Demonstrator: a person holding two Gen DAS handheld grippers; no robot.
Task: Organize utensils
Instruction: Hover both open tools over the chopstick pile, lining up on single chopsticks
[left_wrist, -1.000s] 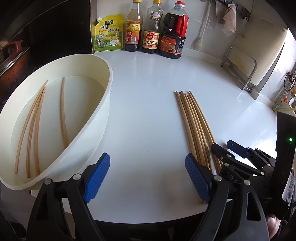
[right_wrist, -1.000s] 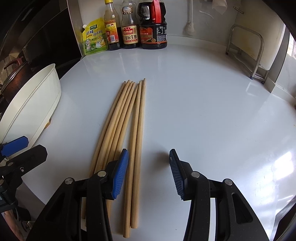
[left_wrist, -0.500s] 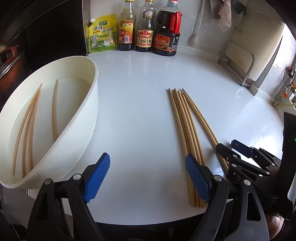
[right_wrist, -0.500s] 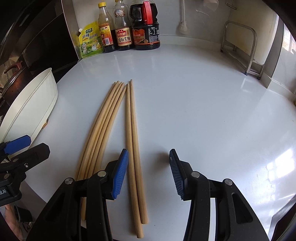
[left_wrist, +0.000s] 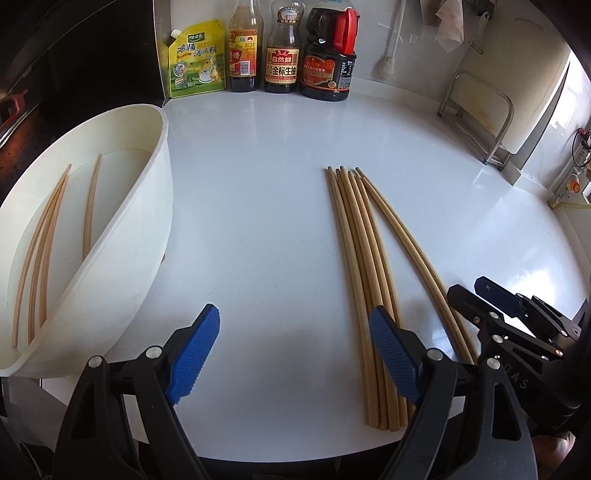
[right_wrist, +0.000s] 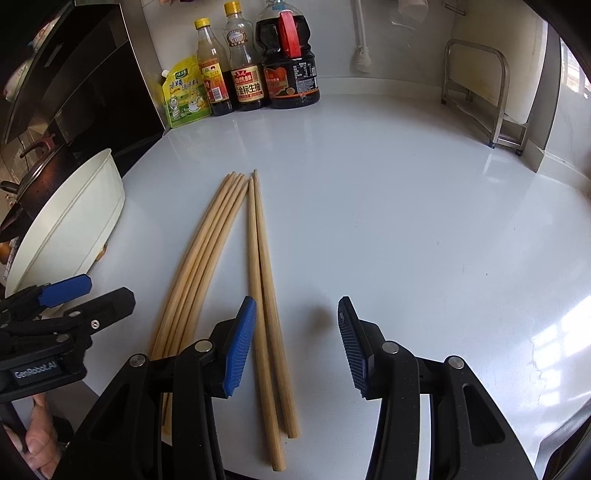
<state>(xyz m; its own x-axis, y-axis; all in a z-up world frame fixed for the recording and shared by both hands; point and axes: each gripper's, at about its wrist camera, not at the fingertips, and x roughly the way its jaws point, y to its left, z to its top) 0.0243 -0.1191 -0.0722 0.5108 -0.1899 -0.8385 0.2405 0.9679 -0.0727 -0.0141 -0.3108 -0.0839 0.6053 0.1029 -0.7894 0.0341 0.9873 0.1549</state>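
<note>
Only the left wrist view looks down into the white tub, where three chopsticks lie on its floor; the right wrist view catches just the tub's outer wall, plus a dark pan behind it. The right view shows the counter pile split: four chopsticks fanned left, a pair touching each other beside them. The pair's near ends sit close to the counter's front edge. Right of the pair the white counter lies bare as far as a metal rack; bottles line the back wall. The left gripper stands wide apart over bare counter, holding nothing, its right pad above the four. The right gripper is half apart, empty, the pair passing between its pads without touching them
</note>
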